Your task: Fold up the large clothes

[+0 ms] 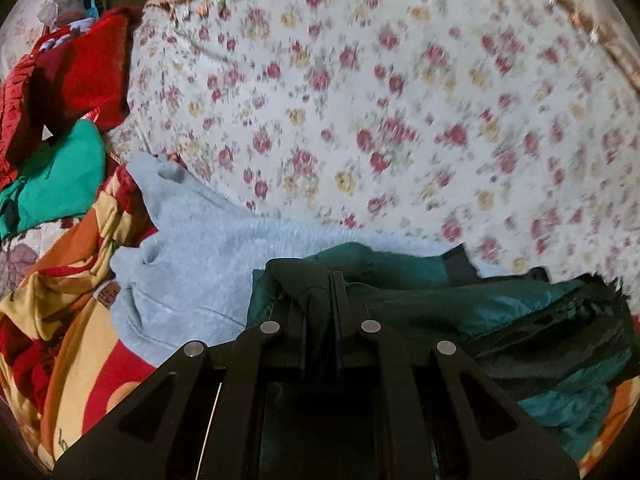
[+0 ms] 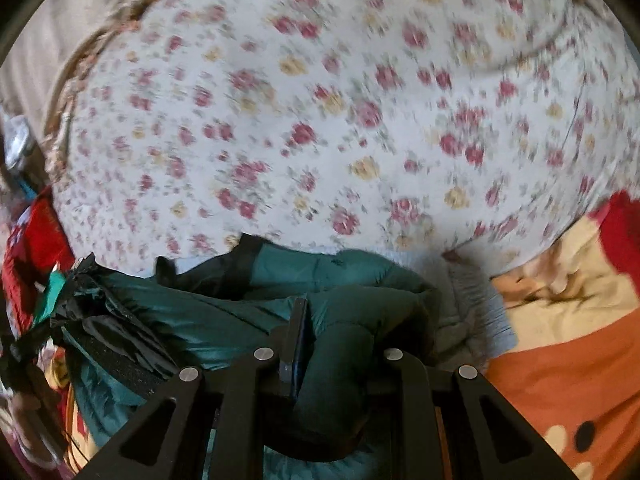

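Both grippers are clamping folds of the same dark green puffer jacket (image 1: 460, 300), which is lying bunched over a pale grey fleece garment (image 1: 192, 264) at the near edge of a bed. The left gripper (image 1: 320, 300) is showing its jaws drawn almost together, with a dark fold of the jacket pinched between them. The right gripper (image 2: 320, 328) is holding a thicker roll of the jacket (image 2: 248, 312), its jaws standing narrow with the padded cloth bulging up between and over them. In the left wrist view the jacket's black trim and a fringed dark edge are trailing off to the right, while in the right wrist view the same black parts are lying to the left. Beyond the jacket, a white sheet printed with red and yellow flowers (image 1: 380, 100) is filling most of both views, blurred. The grey fleece is spreading out to the left of the left gripper, and its ribbed edge (image 2: 476, 304) is showing just beside the right gripper. Crowding the left side are an orange, yellow and red patterned blanket (image 1: 72, 320), a green garment (image 1: 56, 184) and red clothes (image 1: 76, 76) piled behind it. On the right, the same patterned blanket (image 2: 560, 340) is lying next to the jacket, with a red patch (image 2: 620, 228) at its far end.
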`<state>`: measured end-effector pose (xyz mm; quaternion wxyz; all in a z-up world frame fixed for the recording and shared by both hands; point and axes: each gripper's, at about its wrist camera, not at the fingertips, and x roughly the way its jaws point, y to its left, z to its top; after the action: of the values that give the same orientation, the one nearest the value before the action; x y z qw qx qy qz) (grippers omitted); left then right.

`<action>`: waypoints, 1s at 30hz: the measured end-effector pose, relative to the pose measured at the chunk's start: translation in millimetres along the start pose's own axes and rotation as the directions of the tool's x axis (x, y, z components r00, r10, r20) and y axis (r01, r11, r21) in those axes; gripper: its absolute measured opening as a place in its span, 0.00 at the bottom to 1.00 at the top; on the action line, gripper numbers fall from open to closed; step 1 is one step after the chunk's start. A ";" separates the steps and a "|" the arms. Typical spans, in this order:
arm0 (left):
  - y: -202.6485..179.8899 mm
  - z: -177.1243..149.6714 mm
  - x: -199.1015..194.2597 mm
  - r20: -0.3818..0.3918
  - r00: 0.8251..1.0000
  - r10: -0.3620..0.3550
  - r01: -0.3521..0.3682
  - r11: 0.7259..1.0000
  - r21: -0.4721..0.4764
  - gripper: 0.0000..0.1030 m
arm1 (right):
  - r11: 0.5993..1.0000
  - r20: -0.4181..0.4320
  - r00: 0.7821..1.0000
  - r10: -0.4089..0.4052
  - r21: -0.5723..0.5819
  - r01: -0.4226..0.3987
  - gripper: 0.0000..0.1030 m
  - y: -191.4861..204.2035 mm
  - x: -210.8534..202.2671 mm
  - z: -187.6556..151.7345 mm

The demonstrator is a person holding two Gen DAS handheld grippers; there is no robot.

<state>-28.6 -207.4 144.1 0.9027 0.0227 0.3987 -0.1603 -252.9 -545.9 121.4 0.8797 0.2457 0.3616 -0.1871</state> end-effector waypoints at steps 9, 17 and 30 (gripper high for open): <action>-9.2 -11.9 39.0 -0.033 0.998 0.050 -0.049 0.998 0.037 0.11 | 0.991 0.017 0.996 0.090 0.097 -0.092 0.36 -15.6 24.6 -5.0; -2.6 -14.3 43.5 -0.033 0.999 -0.011 0.011 1.000 -0.007 0.15 | 0.990 0.196 0.971 0.137 -0.008 -0.138 0.84 12.5 -64.6 -13.3; 43.9 -2.5 -4.1 0.017 0.970 -0.244 0.243 0.950 -0.198 0.77 | 0.933 -0.031 0.999 0.030 -0.358 -0.039 0.76 144.2 75.5 -26.3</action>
<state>-19.4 -164.3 141.6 0.8721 -0.1160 0.4161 -0.2299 -143.6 -425.7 93.0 0.9082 0.0901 0.3963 -0.0995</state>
